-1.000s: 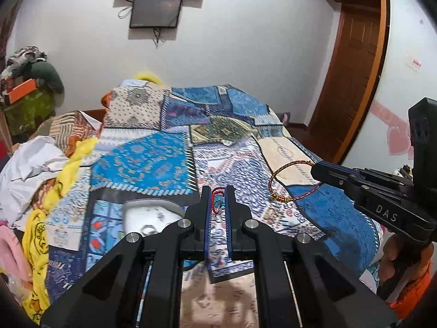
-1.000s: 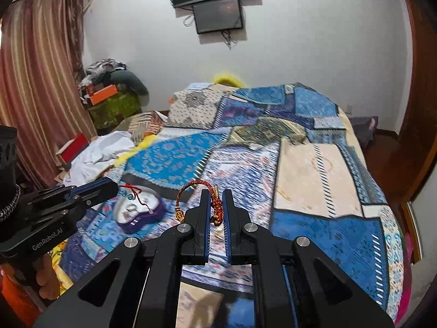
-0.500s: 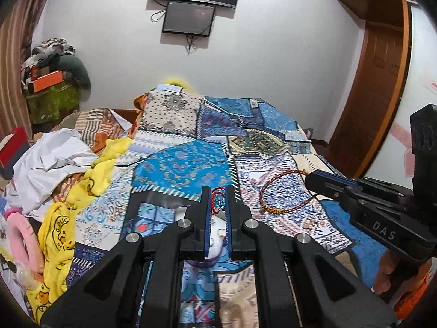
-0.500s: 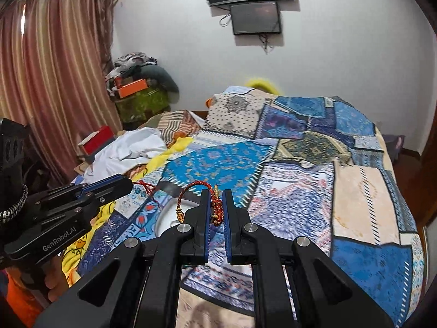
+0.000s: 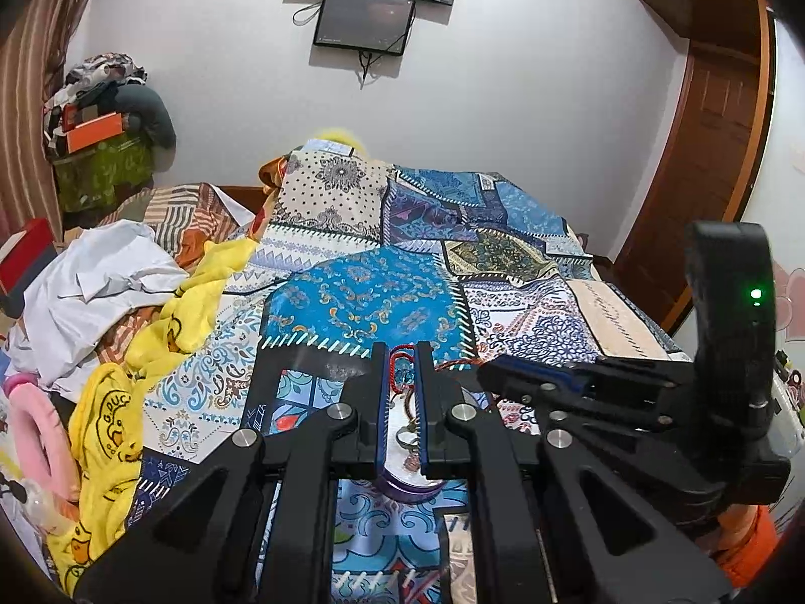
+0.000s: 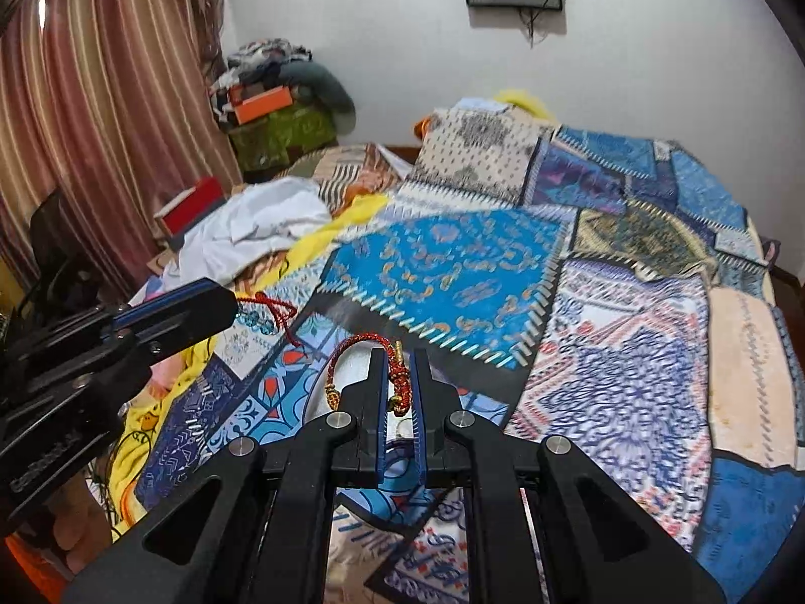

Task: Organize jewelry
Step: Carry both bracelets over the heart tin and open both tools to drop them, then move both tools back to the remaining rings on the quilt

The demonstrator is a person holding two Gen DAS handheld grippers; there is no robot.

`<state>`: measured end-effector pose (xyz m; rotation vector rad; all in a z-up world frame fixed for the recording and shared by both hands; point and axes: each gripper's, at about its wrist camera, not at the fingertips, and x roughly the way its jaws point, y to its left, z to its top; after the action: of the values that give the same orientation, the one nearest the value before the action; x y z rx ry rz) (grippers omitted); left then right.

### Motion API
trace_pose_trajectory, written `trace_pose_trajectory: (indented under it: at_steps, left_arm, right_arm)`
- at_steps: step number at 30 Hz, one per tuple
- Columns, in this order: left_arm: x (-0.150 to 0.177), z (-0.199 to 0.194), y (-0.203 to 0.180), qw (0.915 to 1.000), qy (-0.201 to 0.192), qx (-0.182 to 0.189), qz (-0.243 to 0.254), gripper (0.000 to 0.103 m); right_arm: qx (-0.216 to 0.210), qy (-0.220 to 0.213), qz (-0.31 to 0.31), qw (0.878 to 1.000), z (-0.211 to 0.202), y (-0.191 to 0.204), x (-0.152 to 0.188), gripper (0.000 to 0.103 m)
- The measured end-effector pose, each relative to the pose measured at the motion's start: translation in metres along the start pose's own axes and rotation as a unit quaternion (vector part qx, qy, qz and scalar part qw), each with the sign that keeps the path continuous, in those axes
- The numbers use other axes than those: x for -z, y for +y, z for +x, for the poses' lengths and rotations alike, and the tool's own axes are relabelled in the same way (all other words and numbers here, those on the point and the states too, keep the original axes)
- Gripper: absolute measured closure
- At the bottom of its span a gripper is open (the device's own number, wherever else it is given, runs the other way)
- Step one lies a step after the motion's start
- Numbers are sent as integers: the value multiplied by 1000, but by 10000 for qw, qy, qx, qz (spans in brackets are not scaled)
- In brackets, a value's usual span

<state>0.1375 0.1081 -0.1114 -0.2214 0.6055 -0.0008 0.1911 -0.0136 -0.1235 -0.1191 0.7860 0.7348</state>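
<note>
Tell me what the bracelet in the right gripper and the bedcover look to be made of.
Bracelet: seemingly braided red cord flecked with gold, with shiny gold-toned, probably metal, end fittings. Bedcover: soft woven fabric, matte, printed in patchwork patterns; it drapes and creases like cloth.

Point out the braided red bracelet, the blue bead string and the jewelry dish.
Braided red bracelet (image 6: 352,344): right wrist view, on its red arc left of the fingers.
Blue bead string (image 6: 253,319): right wrist view, on the blue beads.
Jewelry dish (image 5: 410,493): left wrist view, on its purple rim.
</note>
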Motion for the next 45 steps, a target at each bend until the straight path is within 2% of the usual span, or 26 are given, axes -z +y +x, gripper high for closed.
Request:
trace_pose_trajectory:
  at_steps: [8, 15, 23, 29, 33, 37, 45]
  left_arm:
    - [6, 31, 14, 9994, 289, 109, -161, 96]
    - [16, 53, 18, 9982, 541, 170, -195, 96]
    - [25, 67, 19, 9967, 754, 205, -197, 96]
    - [28, 67, 16, 9960, 851, 244, -132, 96]
    - [27, 65, 13, 9958, 884, 242, -79, 96]
    - [24, 59, 13, 9960, 859, 223, -120, 96]
    - [12, 33, 3, 9979, 622, 182, 4, 96]
  right_arm:
    - [-78, 413, 1, 9991, 26, 1, 4, 96]
    - [-1, 551, -38, 9985, 38, 4, 6, 96]
    - [75, 742, -230, 9969, 46, 10, 10, 96]
    - [66, 875, -134, 9961, 51, 5, 10, 95]
    - [103, 839, -67, 9964, 48, 3, 9, 91]
    - [153, 726, 86, 9972, 41, -2, 8, 77]
    - [266, 395, 95, 9988, 11, -3, 2, 76]
